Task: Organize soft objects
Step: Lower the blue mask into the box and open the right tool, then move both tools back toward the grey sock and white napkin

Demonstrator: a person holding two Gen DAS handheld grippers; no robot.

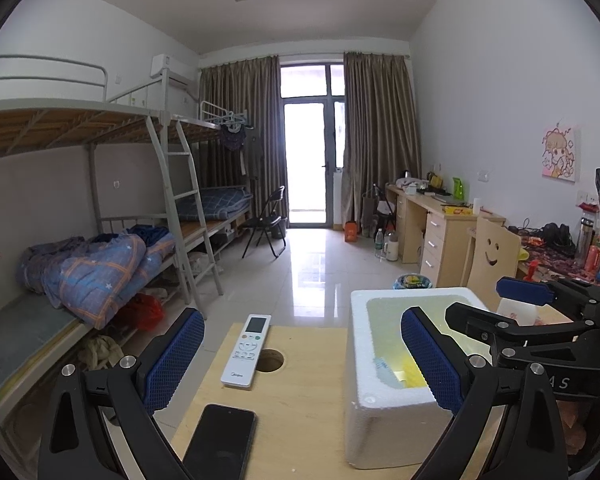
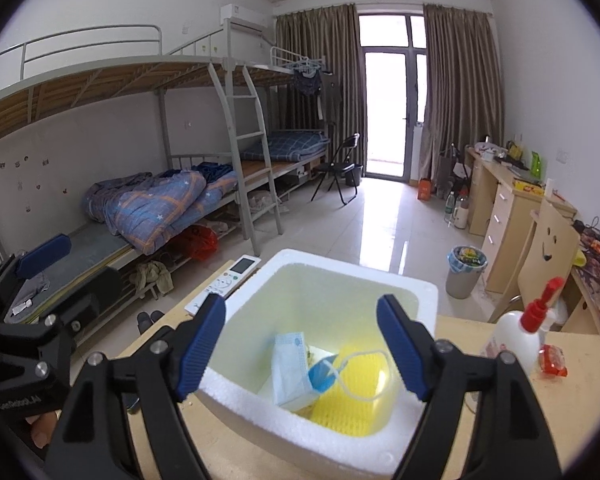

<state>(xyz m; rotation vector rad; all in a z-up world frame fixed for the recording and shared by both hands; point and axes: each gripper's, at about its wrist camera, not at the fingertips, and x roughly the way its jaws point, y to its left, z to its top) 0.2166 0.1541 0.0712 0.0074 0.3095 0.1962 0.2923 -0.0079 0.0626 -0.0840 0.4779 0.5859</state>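
right wrist view is showing the face mask [image 2: 290, 364] and yellow sponge [image 2: 356, 392] lying low-centre in the foam box [image 2: 352, 268]; right gripper [image 2: 302, 354] and left gripper [image 1: 300, 364] are hanging wide, empty; seemingly nothing soft is waiting outside.

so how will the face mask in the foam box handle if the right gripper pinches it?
Likely floppy: the face mask lies crumpled in the foam box, loop trailing over a yellow sponge. Probably very light. The loop may snag and drag.
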